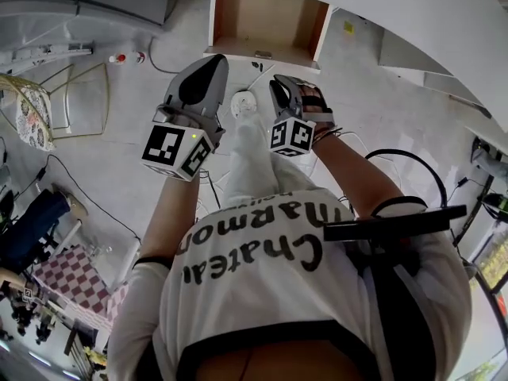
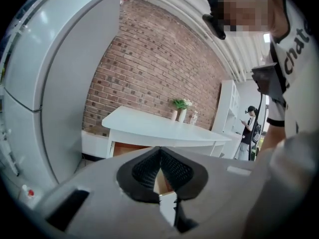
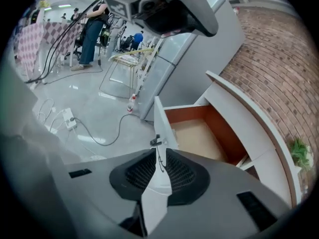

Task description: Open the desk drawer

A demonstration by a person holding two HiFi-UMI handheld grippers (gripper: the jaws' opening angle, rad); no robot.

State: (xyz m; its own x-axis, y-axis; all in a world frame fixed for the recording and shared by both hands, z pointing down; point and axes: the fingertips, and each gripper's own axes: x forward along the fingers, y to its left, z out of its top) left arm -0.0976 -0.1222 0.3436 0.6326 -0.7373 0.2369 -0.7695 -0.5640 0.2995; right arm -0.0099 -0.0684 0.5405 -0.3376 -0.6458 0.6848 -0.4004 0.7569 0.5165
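The desk drawer point(image 1: 266, 18) stands pulled out from under the white desk point(image 1: 373, 6), its bare wooden inside showing. In the right gripper view, the drawer point(image 3: 199, 138) lies just beyond my right gripper point(image 3: 160, 153), its white front panel point(image 3: 160, 121) edge-on and the small dark handle point(image 3: 156, 142) close to the tips. That gripper's jaws stand slightly apart with nothing held. My left gripper point(image 1: 202, 74) hangs beside the right gripper point(image 1: 290, 94), short of the drawer front. From the left gripper point(image 2: 159, 151), shut and empty, the desk point(image 2: 164, 126) shows ahead.
A grey fridge point(image 2: 50, 83) stands left of the desk, against a brick wall point(image 2: 159, 68). A power strip point(image 3: 67, 118) and cables point(image 3: 99, 133) lie on the floor, and a round white object point(image 1: 242, 101) sits below the drawer. Another person point(image 3: 92, 29) stands far off.
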